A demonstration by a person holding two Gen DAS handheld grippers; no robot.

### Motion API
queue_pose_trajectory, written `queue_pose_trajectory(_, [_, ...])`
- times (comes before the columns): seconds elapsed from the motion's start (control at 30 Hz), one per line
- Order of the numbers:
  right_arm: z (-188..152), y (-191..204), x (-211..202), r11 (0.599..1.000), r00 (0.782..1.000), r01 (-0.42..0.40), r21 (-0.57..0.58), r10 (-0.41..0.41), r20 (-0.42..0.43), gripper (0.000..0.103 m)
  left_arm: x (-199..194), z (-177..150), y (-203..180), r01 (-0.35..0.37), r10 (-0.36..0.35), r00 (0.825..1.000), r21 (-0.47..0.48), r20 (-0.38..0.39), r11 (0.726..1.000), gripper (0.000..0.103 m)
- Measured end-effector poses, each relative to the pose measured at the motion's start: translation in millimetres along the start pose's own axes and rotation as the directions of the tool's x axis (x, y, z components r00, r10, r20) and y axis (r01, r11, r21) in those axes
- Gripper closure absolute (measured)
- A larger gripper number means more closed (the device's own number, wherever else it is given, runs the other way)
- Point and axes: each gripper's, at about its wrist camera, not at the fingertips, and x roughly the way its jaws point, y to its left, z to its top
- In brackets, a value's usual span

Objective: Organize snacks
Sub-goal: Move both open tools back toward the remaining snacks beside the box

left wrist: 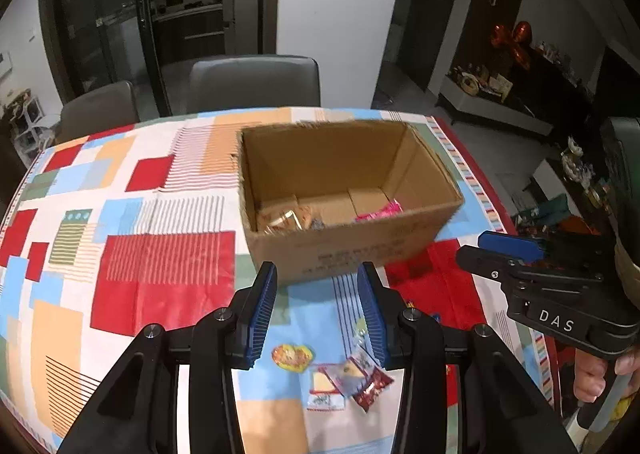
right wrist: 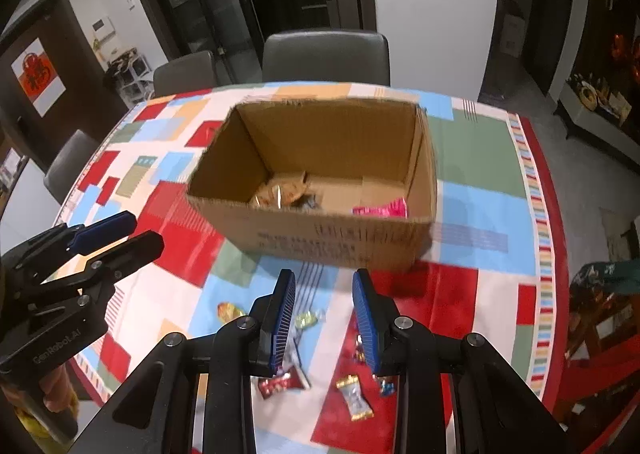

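Observation:
An open cardboard box (left wrist: 352, 246) (right wrist: 320, 238) stands on the patterned tablecloth. Inside lie tan snack packets (left wrist: 286, 219) (right wrist: 280, 192) and a pink packet (left wrist: 380, 212) (right wrist: 382, 210). My left gripper (left wrist: 317, 310) is open and empty, above the cloth short of the box. Below it lie a heart-shaped snack (left wrist: 292, 357) and a red packet (left wrist: 370, 386). My right gripper (right wrist: 325, 318) is open and empty, above several loose sweets: a yellow-green candy (right wrist: 306, 320), a red packet (right wrist: 280, 382), a silver-gold packet (right wrist: 356, 400). Each gripper shows in the other's view (left wrist: 492, 250) (right wrist: 120, 234).
The table (left wrist: 120, 214) (right wrist: 480, 214) is round with a colourful checked cloth. Grey chairs (left wrist: 254, 82) (right wrist: 326, 54) stand at its far side. A low cabinet with ornaments (left wrist: 492, 90) lies to the right, beyond the table's edge.

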Motion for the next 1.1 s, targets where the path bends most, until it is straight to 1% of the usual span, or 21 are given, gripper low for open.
queue_pose_trajectory(0.17, [-16.9,-7.6,3.9,1.000,0.999,0.003,0.014,-0.002,-0.034,0.072,7.7,-12.4,-12.2,0.034,-0.033,0.999,0.048,-0.031,0.998,0.062])
queue_pose_trajectory(0.37, [-34.4,-16.0,16.7,0.999,0.997,0.000,0.039,0.003,-0.083,0.072,27.7,-25.4,-28.0,0.113,-0.102,0.990,0.115,-0.097,0.987,0.062])
queue_pose_trajectory(0.53, [-46.0,-20.0,30.5,0.998,0.991,-0.005,0.056,0.012,-0.130,0.072,47.9,-33.6,-40.1,0.142,-0.118,0.983,0.168,-0.143,0.975,0.062])
queue_pose_trajectory(0.7, [-54.9,-25.0,47.4,0.997,0.985,-0.012,0.081,0.026,-0.169,0.072,71.3,-39.7,-47.5,0.168,-0.129,0.976,0.228,-0.178,0.959,0.063])
queue_pose_trajectory(0.83, [-62.0,-30.1,60.4,0.994,0.982,-0.012,0.106,0.031,-0.185,0.072,86.7,-48.4,-51.6,0.167,-0.118,0.977,0.292,-0.178,0.942,0.064])
queue_pose_trajectory(1.0, [-68.6,-32.8,71.6,0.994,0.982,-0.003,0.107,0.023,-0.187,0.072,100.6,-59.8,-55.3,0.208,-0.147,0.969,0.338,-0.199,0.918,0.064])
queue_pose_trajectory(1.1, [-72.7,-33.9,78.8,0.993,0.982,-0.008,0.117,0.030,-0.185,0.072,109.8,-66.6,-56.6,0.235,-0.165,0.962,0.352,-0.216,0.906,0.067])
